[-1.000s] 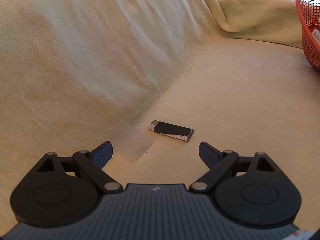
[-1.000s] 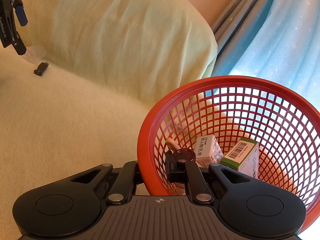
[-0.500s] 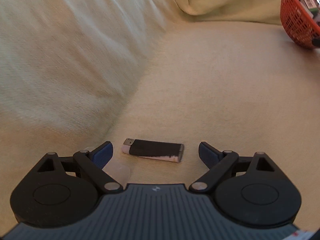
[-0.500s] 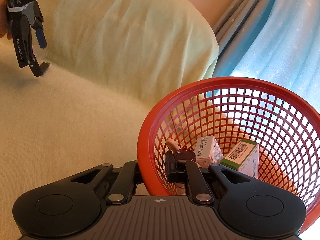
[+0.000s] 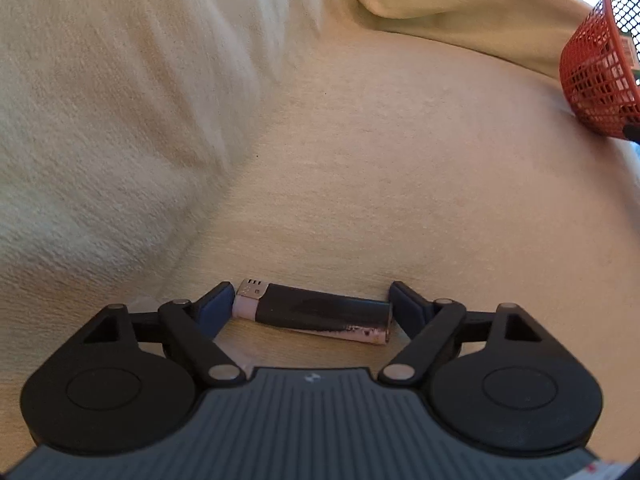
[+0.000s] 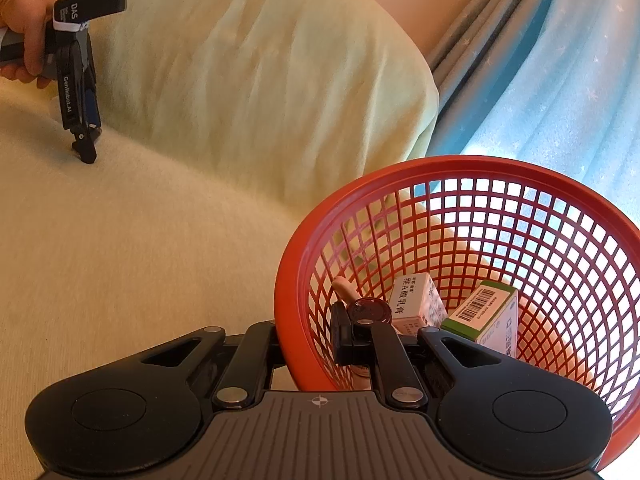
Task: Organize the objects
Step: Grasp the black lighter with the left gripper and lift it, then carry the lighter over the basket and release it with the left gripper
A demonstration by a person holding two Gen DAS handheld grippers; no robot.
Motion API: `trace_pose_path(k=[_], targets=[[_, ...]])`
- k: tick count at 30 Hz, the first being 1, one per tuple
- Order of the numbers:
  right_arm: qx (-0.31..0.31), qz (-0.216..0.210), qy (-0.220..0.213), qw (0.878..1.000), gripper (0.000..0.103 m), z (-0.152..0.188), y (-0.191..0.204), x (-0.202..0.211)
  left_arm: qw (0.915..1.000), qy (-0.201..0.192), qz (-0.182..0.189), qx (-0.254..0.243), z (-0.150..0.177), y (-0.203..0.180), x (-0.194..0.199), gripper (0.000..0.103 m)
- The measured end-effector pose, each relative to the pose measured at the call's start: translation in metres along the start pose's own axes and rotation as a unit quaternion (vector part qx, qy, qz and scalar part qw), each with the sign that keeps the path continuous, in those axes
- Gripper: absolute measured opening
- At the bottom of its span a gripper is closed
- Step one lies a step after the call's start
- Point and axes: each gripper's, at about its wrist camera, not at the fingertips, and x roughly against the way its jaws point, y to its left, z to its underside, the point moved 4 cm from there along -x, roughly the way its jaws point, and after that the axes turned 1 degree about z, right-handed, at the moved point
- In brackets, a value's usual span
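A black lighter (image 5: pixel 316 312) with a silver metal head lies flat on the cream sofa seat, crosswise between my left gripper's fingers. My left gripper (image 5: pixel 312 304) points steeply down; its jaws are closing, and the blue pads (image 5: pixel 218 306) meet both ends of the lighter. In the right wrist view that left gripper (image 6: pixel 86 144) stands tip-down on the seat, held by a hand (image 6: pixel 24 40). My right gripper (image 6: pixel 320 344) is shut on the near wall of the red mesh basket (image 6: pixel 500 168), one finger inside and one outside.
The basket (image 5: pixel 592 72) holds a white box (image 6: pixel 416 300), a green-and-white box (image 6: pixel 488 316) and a dark-capped item (image 6: pixel 370 310). A sofa back cushion (image 6: pixel 240 80) rises behind the seat. A blue curtain (image 6: pixel 560 80) hangs at the right.
My left gripper has tilted down and come closer to the lighter, which now sits between its fingers, and the jaws have narrowed onto its ends. My right gripper and the basket have kept still.
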Motion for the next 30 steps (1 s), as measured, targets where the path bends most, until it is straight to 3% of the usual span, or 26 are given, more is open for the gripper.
trace_pose_path(k=[3,5,9,15,23,26,30], targets=[[0.000,0.001,0.000,1.000,0.007,0.001,0.000,0.000,0.9990,-0.005,-0.034,-0.031,-0.003,-0.019,0.013,0.080],[0.001,0.001,0.000,1.000,0.007,0.002,0.001,0.000,0.9982,-0.029,-0.034,-0.040,-0.012,-0.036,0.029,0.080],[0.005,0.003,-0.001,1.000,0.007,0.004,0.001,0.000,0.9928,-0.099,0.008,-0.067,-0.052,-0.092,0.075,0.080],[0.005,0.004,-0.001,1.000,0.007,0.008,0.001,0.000,0.9720,-0.170,0.087,-0.137,-0.128,-0.193,0.123,0.080],[-0.010,0.003,0.000,1.000,0.007,0.006,-0.004,-0.002,0.9507,-0.185,0.170,-0.182,-0.188,-0.300,0.098,0.081],[-0.017,0.002,0.000,1.000,0.007,0.002,-0.004,-0.005,0.9516,-0.176,0.174,-0.183,-0.198,-0.323,0.079,0.088],[-0.028,-0.001,-0.002,1.000,0.007,0.001,-0.009,-0.005,0.9563,-0.188,0.161,-0.155,-0.196,-0.305,0.089,0.088]])
